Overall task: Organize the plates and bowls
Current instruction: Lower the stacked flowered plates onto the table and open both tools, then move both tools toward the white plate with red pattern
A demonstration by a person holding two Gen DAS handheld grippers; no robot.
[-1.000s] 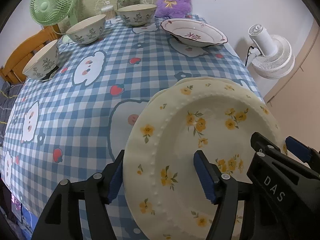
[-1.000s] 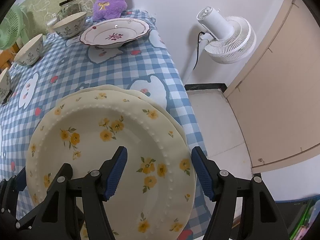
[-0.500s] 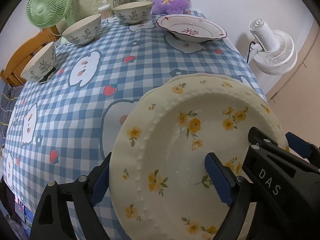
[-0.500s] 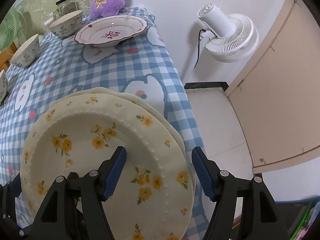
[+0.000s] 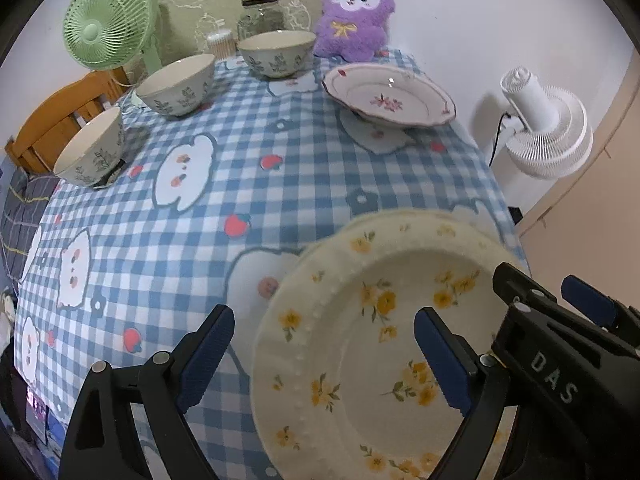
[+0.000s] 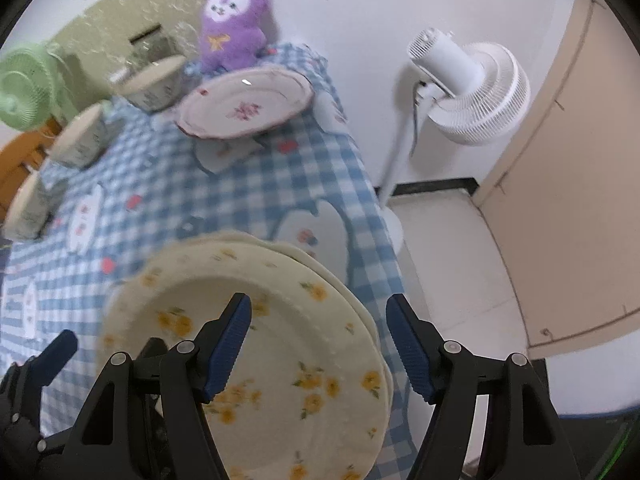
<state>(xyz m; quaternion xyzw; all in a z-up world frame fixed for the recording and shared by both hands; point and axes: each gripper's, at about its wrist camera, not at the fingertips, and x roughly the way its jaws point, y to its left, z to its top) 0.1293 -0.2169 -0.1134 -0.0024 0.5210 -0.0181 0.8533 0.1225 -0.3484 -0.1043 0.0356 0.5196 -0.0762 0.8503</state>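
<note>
Both grippers stand wide and hold nothing: the left gripper (image 5: 324, 356), whose jaws have just been opening, and the right gripper (image 6: 320, 344) straddle opposite rims of the yellow-flowered plate (image 5: 384, 344) without pressing it. It lies stacked on a matching one at the table's (image 5: 248, 168) near right corner. The stacking step looks finished; next, the pink-flowered plate (image 5: 390, 96) at the far right corner likely needs fetching.

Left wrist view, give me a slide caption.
Open left gripper above stacked yellow-flowered plates on a checked tablecloth.
</note>
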